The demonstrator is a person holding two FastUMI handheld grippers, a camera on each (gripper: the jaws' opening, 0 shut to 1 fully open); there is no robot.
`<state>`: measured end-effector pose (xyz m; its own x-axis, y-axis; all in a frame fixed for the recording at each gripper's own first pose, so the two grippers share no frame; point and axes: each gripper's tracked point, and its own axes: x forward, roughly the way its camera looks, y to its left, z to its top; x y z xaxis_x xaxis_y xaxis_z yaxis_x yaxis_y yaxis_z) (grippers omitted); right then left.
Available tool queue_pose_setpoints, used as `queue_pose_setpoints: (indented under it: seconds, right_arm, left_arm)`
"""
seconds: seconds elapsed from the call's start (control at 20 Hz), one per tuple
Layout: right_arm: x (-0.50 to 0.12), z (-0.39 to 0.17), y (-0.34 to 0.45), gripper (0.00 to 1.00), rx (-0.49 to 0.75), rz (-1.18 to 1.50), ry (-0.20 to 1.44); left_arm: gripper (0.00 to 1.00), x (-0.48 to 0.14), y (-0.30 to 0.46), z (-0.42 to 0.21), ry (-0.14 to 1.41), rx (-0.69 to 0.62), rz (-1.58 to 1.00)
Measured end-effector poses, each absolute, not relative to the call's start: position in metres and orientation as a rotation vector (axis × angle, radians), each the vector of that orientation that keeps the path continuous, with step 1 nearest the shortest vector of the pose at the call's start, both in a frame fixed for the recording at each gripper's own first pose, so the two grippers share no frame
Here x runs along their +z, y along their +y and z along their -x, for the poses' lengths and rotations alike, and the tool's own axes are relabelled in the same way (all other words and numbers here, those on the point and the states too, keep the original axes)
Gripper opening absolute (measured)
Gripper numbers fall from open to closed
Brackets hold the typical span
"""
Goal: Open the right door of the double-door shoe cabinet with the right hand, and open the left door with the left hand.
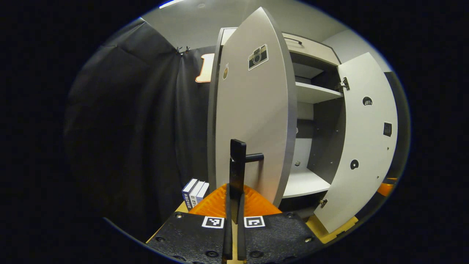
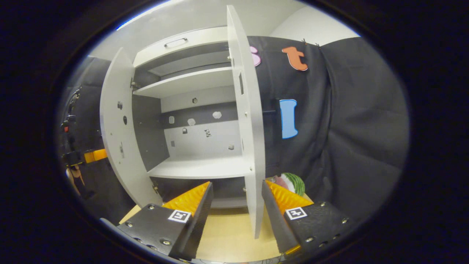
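Left gripper view: the left gripper (image 1: 234,205) is pinched tight on the black handle (image 1: 239,161) of the left door (image 1: 253,110), which stands swung out. Behind it, the cabinet (image 1: 311,93) shows bare shelves. Right gripper view: the right gripper (image 2: 236,200) is spread wide — the right door (image 2: 249,121) stands edge-on between its fingers, neither pressing it.
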<state>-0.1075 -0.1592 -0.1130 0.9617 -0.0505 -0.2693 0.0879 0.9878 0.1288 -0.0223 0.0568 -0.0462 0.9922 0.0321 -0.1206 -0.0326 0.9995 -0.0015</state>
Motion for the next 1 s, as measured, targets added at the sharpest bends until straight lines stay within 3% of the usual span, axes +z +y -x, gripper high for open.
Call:
queue_pose_setpoints:
  seconds: [0.15,1.0]
  right_arm:
    - [-0.114,0.108,-0.148,0.79,-0.045,-0.128,0.274]
    - [-0.118,0.083,-0.122,0.79,0.050,-0.138,0.281]
  left_arm:
    - [0.00,-0.045,0.077,0.026,0.128,0.088,-0.014]
    - [0.00,-0.046,0.127,0.025,0.127,0.065,0.015]
